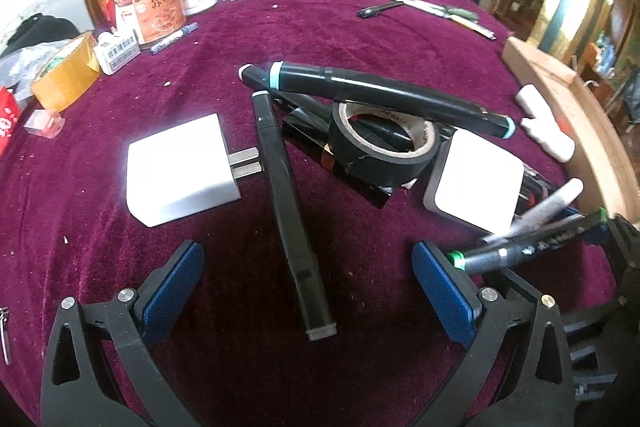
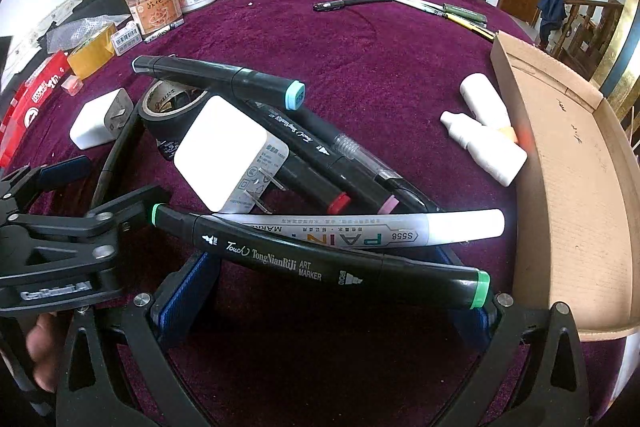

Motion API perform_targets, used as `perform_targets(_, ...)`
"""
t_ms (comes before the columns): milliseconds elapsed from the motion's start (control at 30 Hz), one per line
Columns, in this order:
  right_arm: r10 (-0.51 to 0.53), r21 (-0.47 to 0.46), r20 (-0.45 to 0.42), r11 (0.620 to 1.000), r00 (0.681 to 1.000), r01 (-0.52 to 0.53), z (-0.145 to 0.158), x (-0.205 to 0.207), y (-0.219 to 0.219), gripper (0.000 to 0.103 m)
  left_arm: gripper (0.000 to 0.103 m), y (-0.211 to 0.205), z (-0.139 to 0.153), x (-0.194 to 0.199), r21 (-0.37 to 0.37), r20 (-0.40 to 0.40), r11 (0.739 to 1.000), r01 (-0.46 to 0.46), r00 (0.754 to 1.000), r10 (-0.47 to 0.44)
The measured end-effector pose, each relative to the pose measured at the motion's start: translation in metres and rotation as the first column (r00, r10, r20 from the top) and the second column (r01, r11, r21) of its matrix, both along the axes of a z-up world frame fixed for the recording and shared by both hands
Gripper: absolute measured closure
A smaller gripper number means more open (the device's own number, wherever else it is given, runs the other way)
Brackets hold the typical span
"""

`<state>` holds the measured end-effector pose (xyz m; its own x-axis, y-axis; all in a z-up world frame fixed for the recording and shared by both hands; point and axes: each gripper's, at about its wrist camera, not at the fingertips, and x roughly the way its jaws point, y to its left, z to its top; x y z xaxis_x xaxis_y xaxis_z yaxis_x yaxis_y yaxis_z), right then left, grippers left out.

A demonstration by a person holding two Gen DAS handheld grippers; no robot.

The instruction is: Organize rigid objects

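Purple velvet cloth [image 1: 340,27] covers the round table under both of your grippers, and the pile of rigid things sits in the middle of it. Nearest to you, the left gripper [image 1: 308,279] has its jaws spread wide with nothing between the pads but the black marker [image 1: 290,203], whose long axis runs almost straight away from you, its near end lying between the two fingers; close across it and you take it square. The right gripper [image 2: 332,303] also looks spread, its blue pads set on either side beneath the green-capped marker [image 2: 320,259], though I cannot tell if they touch it; that marker lies crosswise to the jaws, with the white paint pen [image 2: 360,231] just behind and touching it. Further out, one white charger [image 2: 228,151] leans on the heap, the black tape roll [image 1: 384,143] carries the blue-capped marker [image 1: 380,95] across its top, and a second white charger [image 1: 180,167] lies flat to the left. Off to your right stands the cardboard box [image 2: 572,187], nearer your right hand, which is likely where these go
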<state>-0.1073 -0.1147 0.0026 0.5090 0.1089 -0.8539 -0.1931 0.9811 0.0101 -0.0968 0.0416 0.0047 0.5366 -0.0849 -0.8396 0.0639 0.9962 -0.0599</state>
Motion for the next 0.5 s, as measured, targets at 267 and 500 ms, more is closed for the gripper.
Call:
perform_targets(267,0.0,0.0,0.0,1.0,1.0,0.0,0.0,0.0,0.0,0.001,0.0,0.031,0.023,-0.036,-0.072,0.055,0.995,0.074,0.996,-0.07)
perform_targets(500,0.001,0.0,0.0,1.0,1.0,-0.001,0.001,0.001,0.0,0.001,0.0,0.057,0.019,-0.044,-0.074,0.046,0.997,0.026,0.999,-0.022)
